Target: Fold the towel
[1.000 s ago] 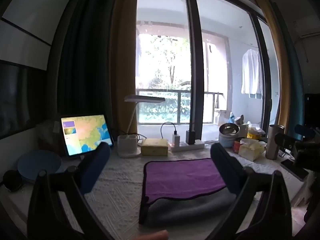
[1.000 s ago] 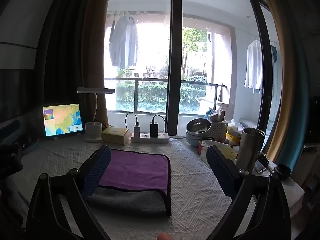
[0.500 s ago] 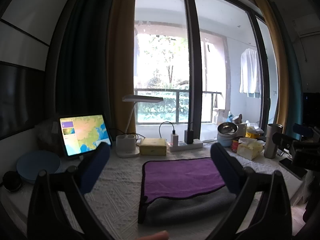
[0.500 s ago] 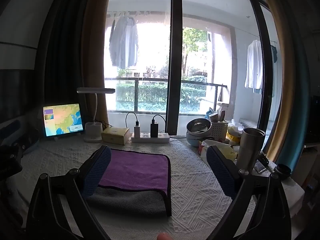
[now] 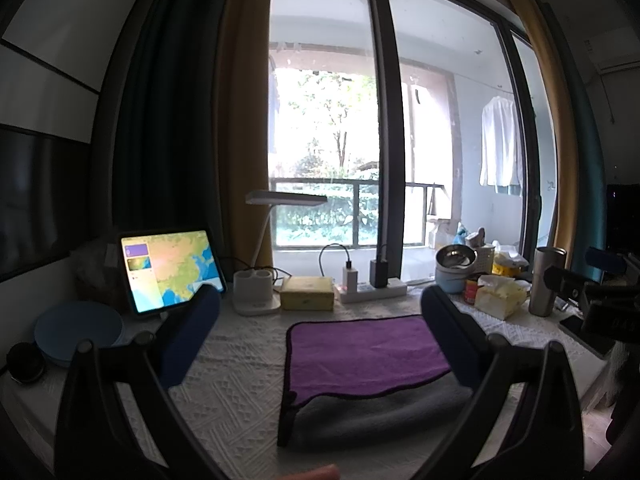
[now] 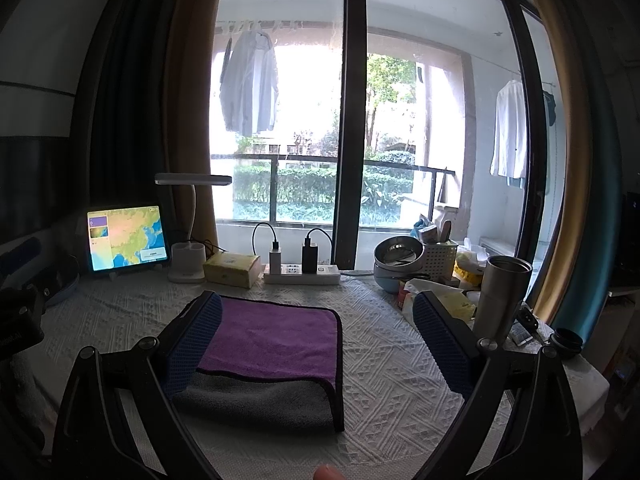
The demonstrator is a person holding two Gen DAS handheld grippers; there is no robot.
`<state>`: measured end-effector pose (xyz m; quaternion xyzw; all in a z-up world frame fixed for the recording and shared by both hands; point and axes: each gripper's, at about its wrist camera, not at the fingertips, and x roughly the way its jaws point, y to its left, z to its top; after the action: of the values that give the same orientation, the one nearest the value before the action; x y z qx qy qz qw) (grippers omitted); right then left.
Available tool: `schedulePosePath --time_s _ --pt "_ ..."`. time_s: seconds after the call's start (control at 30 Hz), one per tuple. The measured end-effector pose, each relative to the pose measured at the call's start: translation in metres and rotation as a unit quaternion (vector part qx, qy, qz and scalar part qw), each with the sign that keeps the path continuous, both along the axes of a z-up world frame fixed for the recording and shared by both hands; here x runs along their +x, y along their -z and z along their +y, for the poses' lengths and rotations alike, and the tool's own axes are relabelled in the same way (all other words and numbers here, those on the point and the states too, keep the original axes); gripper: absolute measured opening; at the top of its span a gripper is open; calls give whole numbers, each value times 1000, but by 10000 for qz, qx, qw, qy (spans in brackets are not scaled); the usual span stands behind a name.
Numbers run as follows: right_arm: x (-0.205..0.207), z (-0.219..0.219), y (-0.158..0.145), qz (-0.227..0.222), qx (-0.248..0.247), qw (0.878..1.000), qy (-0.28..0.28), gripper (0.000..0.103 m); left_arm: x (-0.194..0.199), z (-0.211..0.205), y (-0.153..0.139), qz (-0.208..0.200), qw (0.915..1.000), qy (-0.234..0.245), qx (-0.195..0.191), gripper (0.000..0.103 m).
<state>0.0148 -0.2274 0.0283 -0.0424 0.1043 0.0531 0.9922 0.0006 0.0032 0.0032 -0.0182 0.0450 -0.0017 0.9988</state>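
Left gripper [image 5: 320,330] at the bottom of the left wrist view: fingers spread wide, holding nothing, raised above the table [image 5: 224,384]. Right gripper [image 6: 316,334] low in the right wrist view: likewise spread wide and empty.

Towel [image 5: 366,354] lies flat on the white textured cloth, lower centre of the left view, lower left of centre in the right view [image 6: 272,344]. Purple face up, grey underside showing along the near edge, dark trim.

Behind it, mid-frame: yellow box [image 5: 307,293], power strip [image 5: 374,291] with chargers, desk lamp [image 5: 260,276]. Tablet [image 5: 170,270] with a map at left. Steel tumbler [image 6: 502,298] and bowls [image 6: 398,258] at right. Window and balcony beyond.
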Motion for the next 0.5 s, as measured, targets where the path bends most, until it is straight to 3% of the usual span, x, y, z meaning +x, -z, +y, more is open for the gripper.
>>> schedulePosePath --time_s 0.5 --pt "1 1 1 4 1 10000 -1 99 -1 -1 0 -4 10000 -4 7 101"
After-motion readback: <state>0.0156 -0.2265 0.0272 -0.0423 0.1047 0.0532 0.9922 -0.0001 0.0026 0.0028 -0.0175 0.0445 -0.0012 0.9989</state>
